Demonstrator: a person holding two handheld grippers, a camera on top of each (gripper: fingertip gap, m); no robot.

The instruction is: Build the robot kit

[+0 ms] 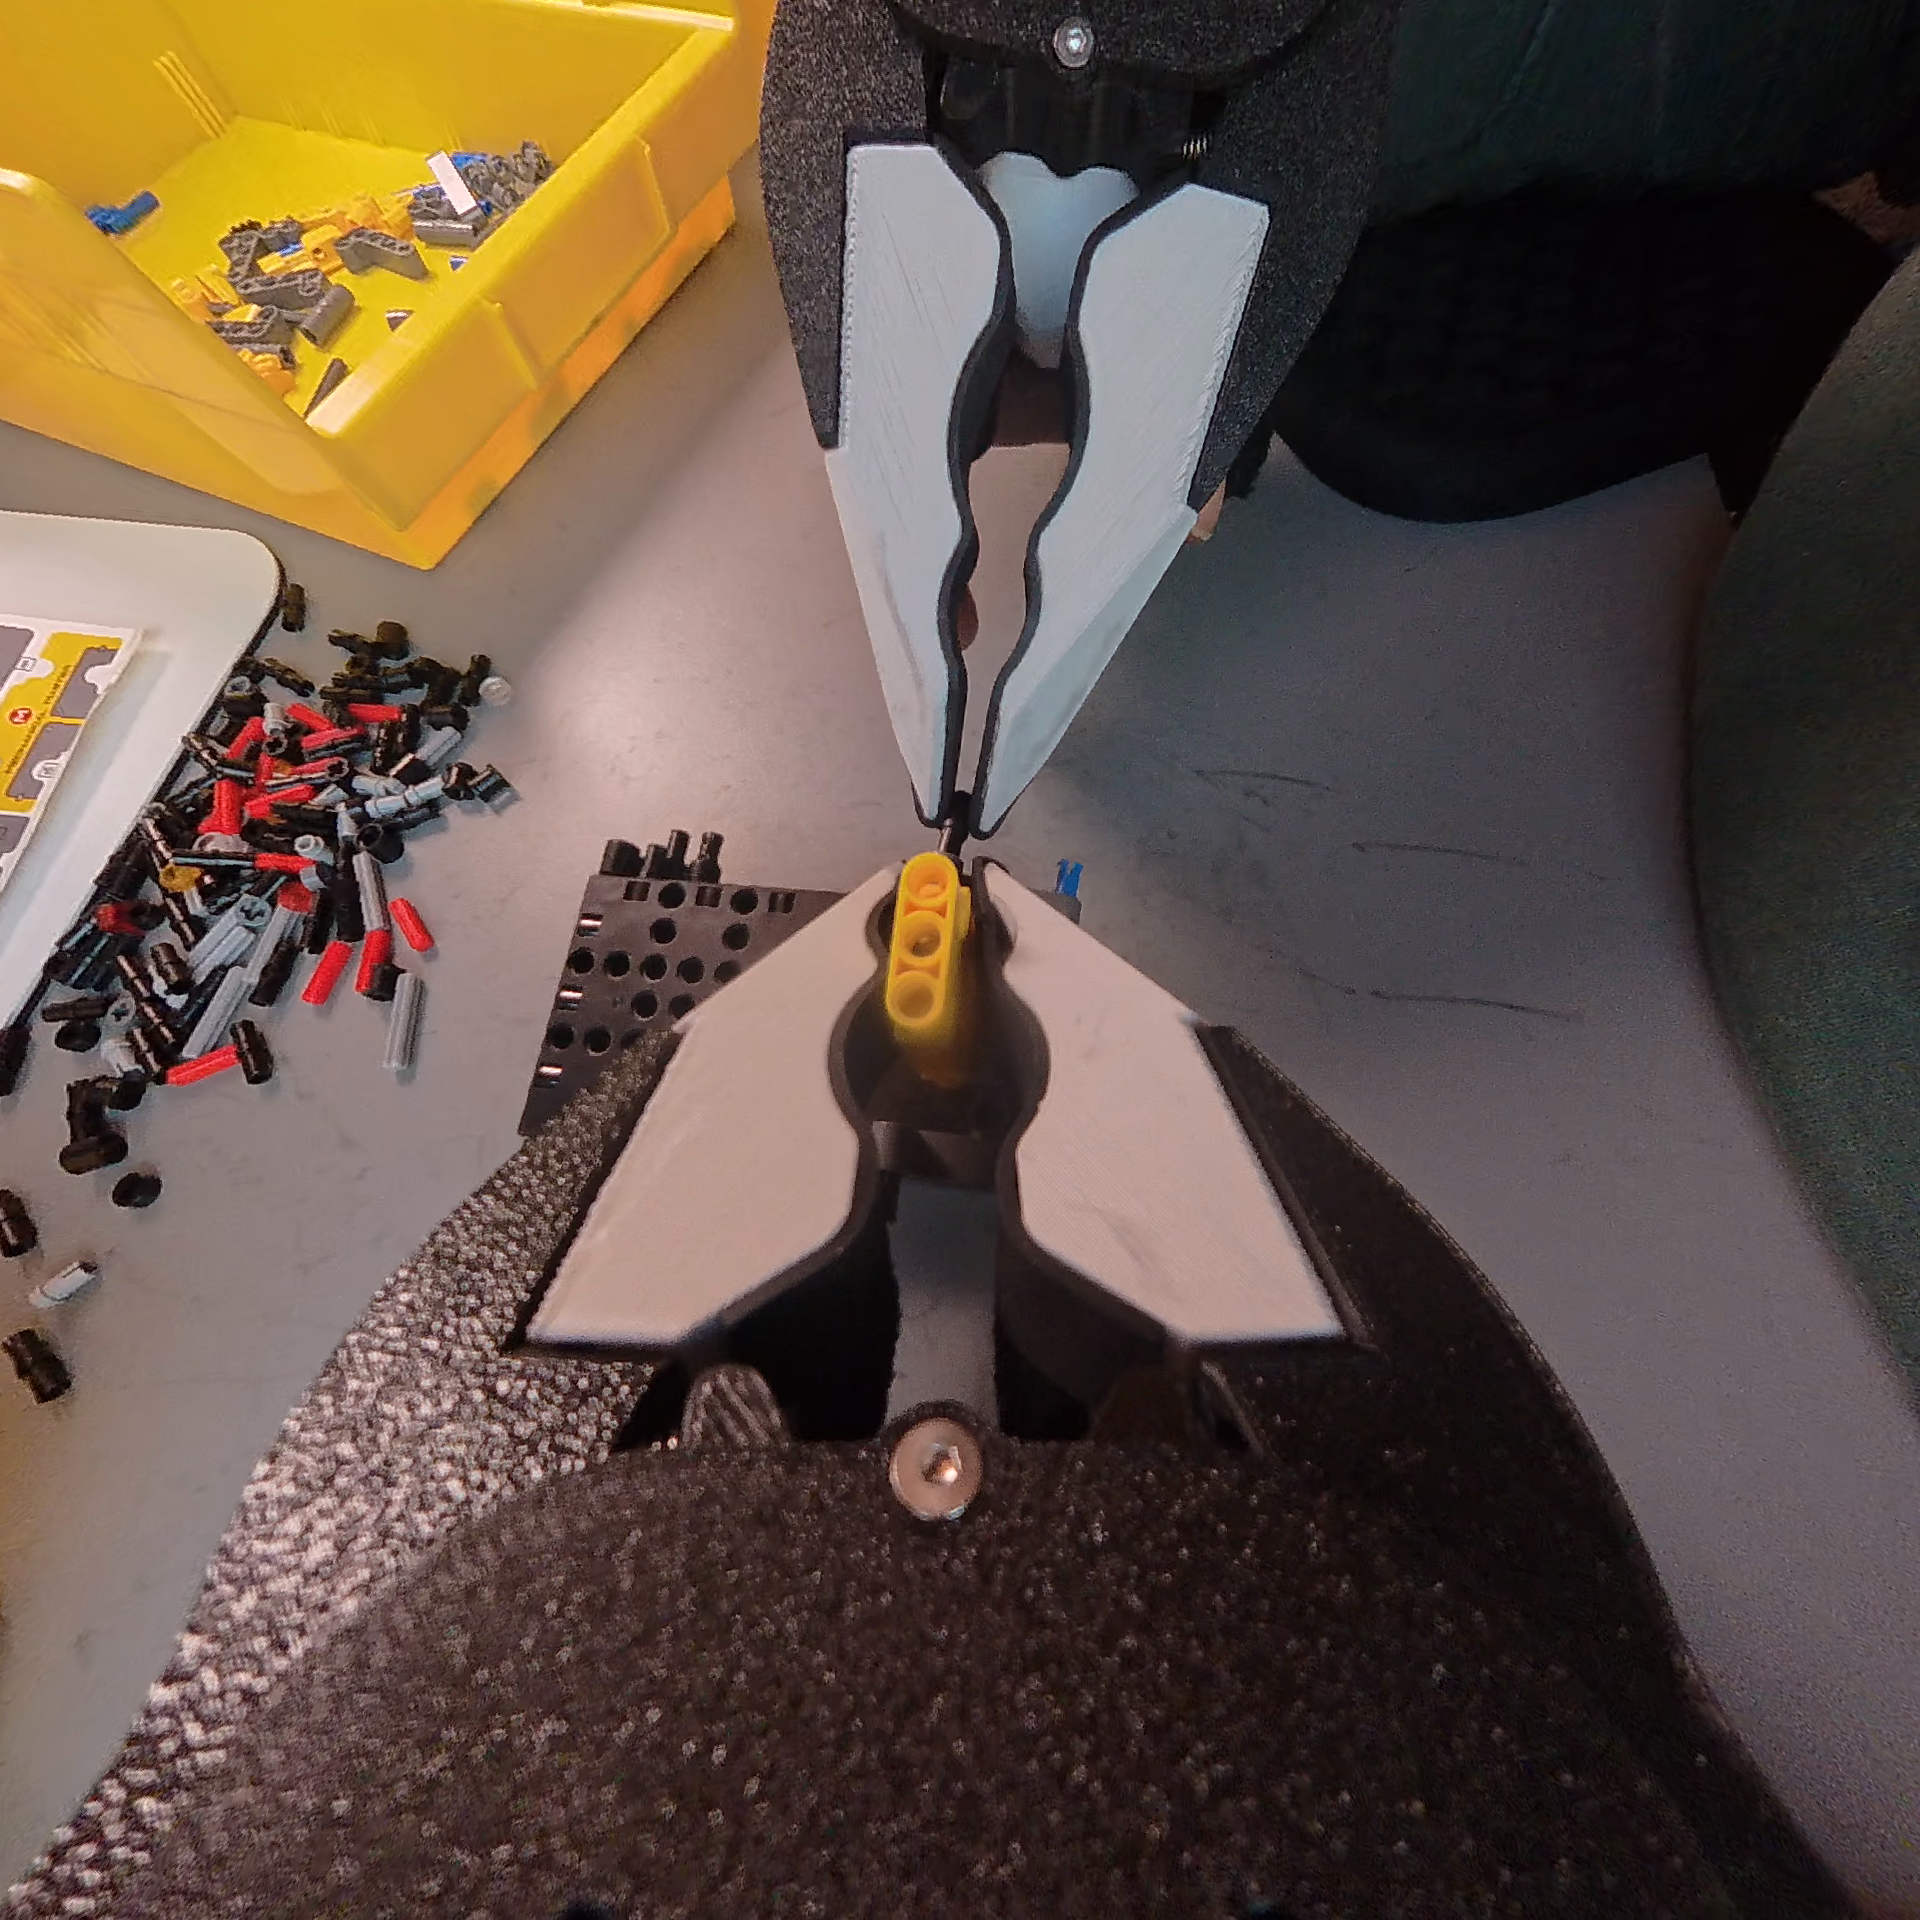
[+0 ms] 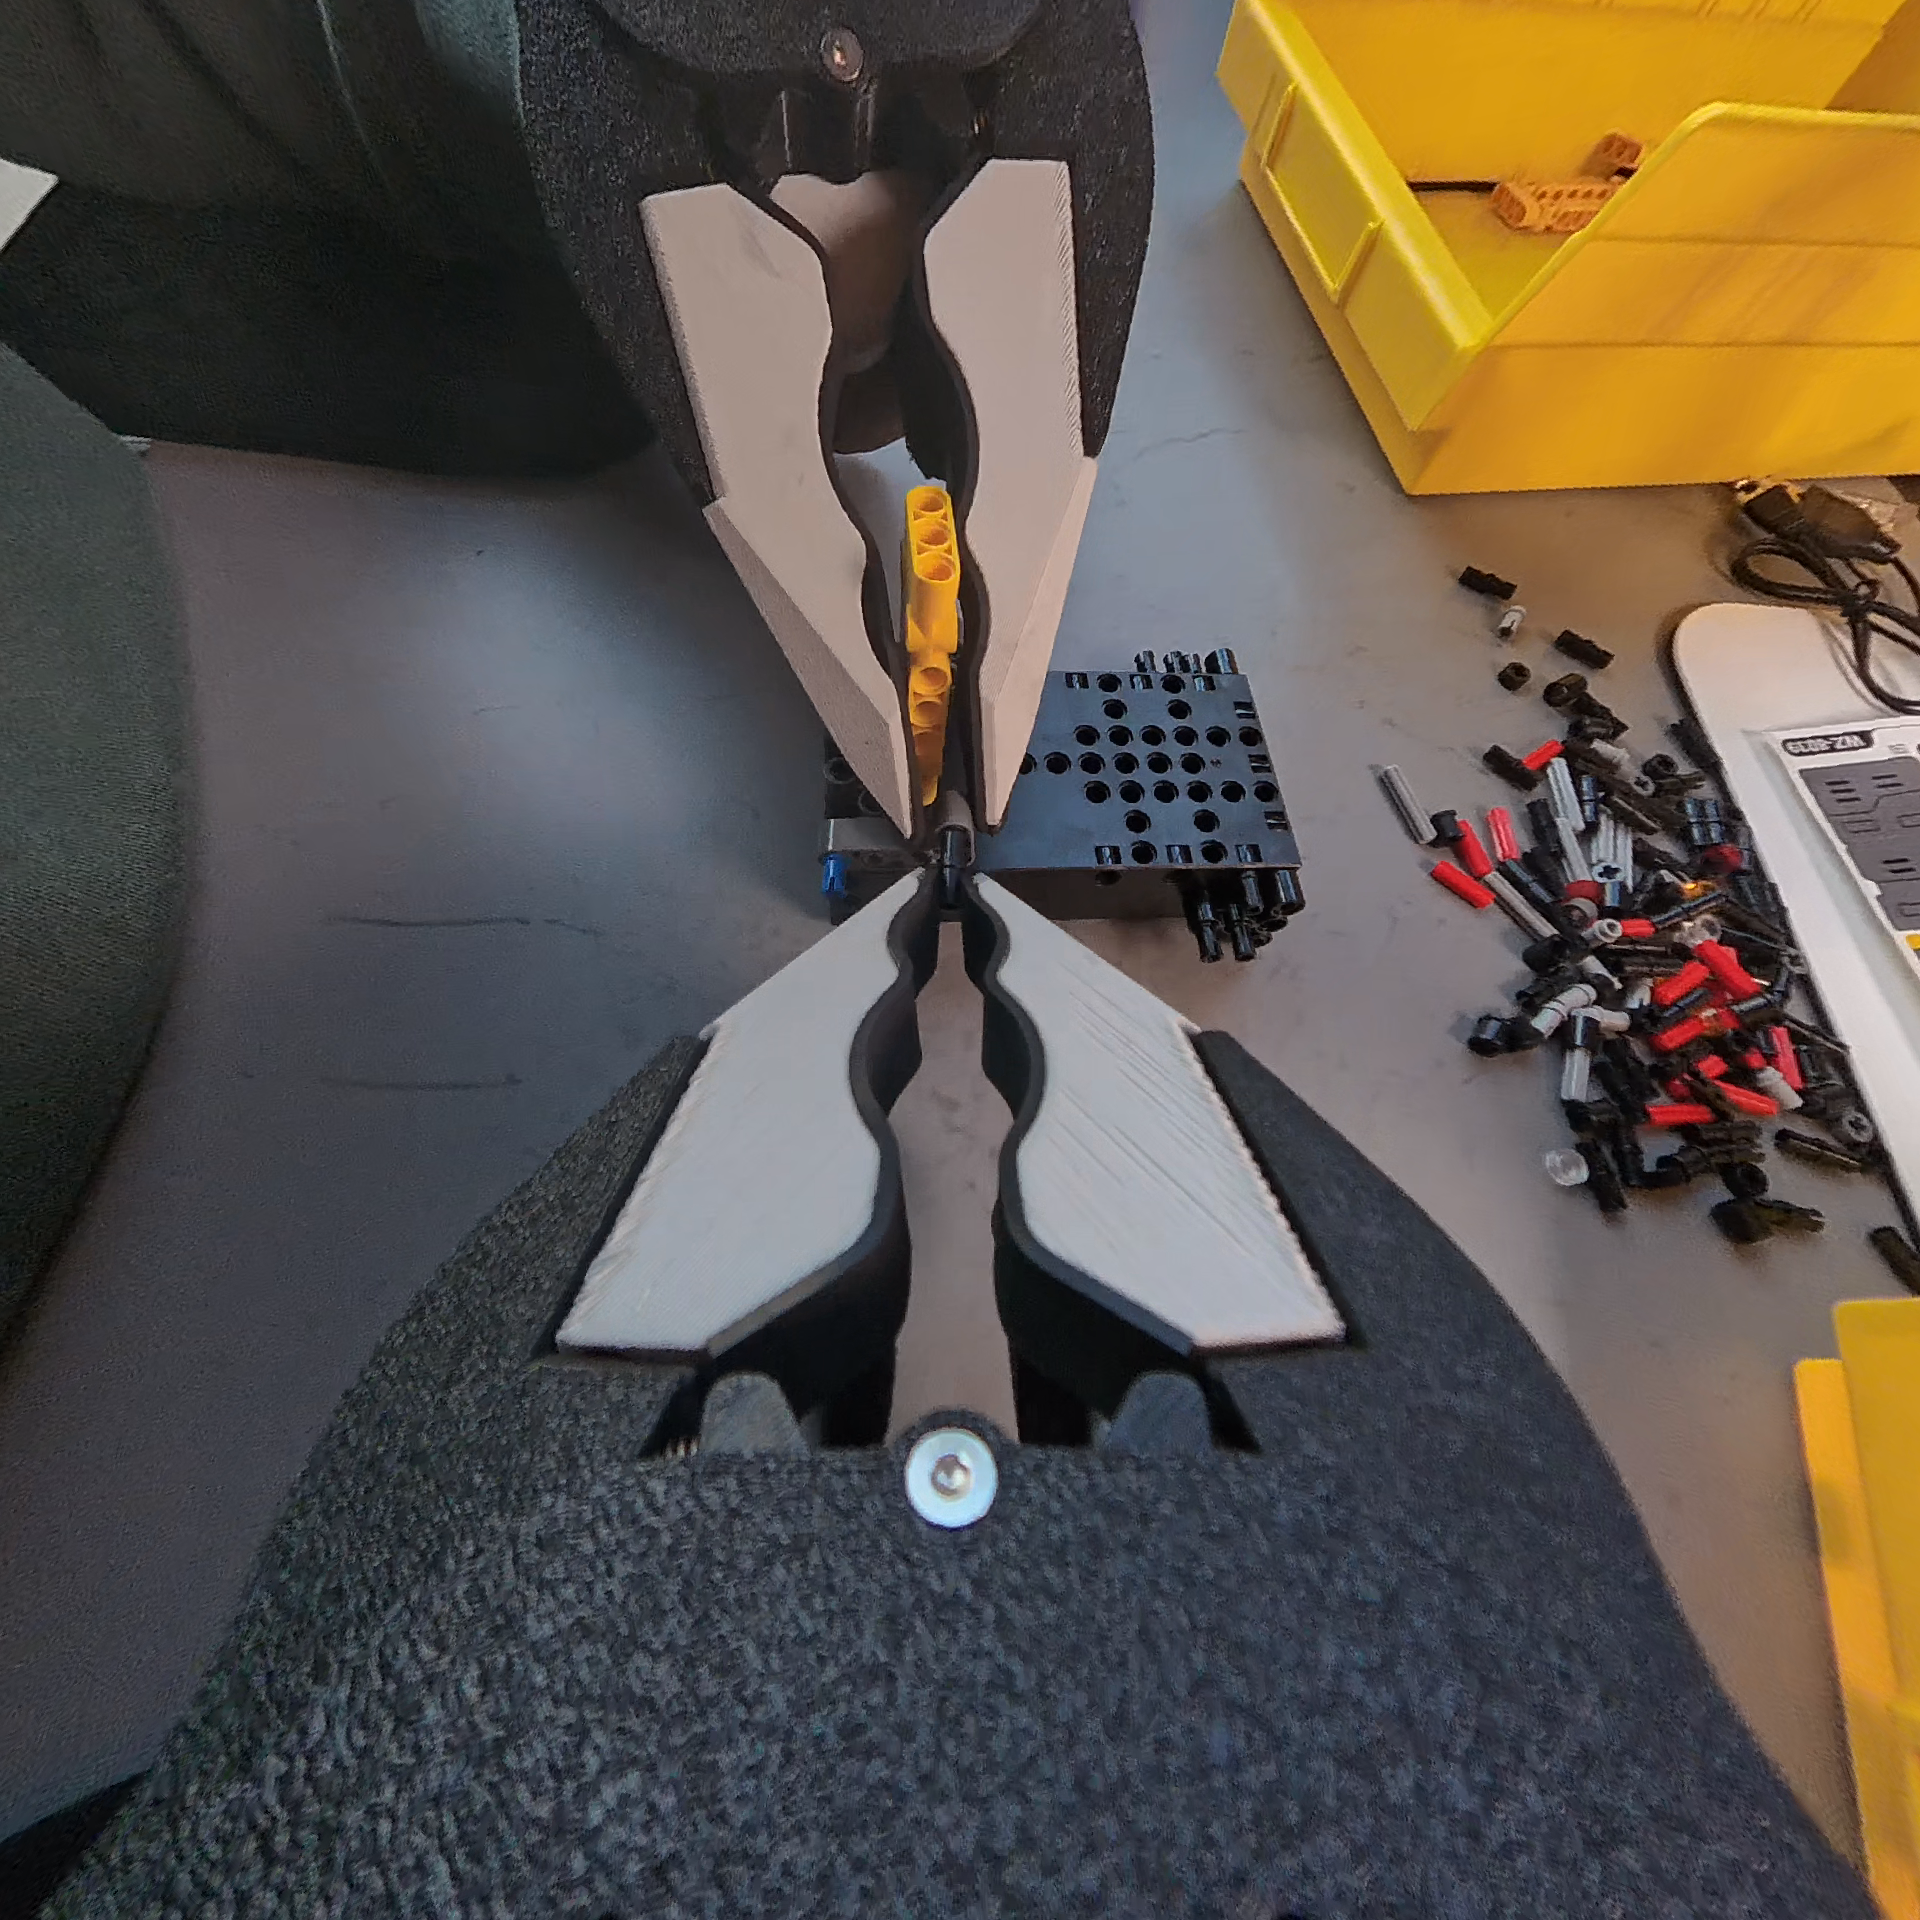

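Observation:
My left gripper [image 1: 940, 871] is shut on a yellow beam with round holes [image 1: 923, 951], which stands between its pads. My right gripper [image 1: 954, 816] faces it tip to tip and is shut on a small black pin [image 1: 950, 831]. The pin's free end meets the end of the beam. In the right wrist view, my right gripper [image 2: 948, 888] pinches the black pin [image 2: 951, 854] at its very tips. The left gripper [image 2: 948, 821] opposite holds the yellow beam [image 2: 928, 603]. Both are just above a black perforated block [image 2: 1143, 769] on the grey table.
The black block [image 1: 644, 966] has pins on its edge. A pile of red, black and grey pins [image 1: 281, 831] [image 2: 1642, 956] lies beside a white tray with a printed sheet [image 1: 62, 675]. Yellow bins [image 1: 343, 260] [image 2: 1558, 312] hold parts. A black cable [image 2: 1829, 582] lies beyond. Only a small space, under 4 cm, lies between the two pairs of fingers.

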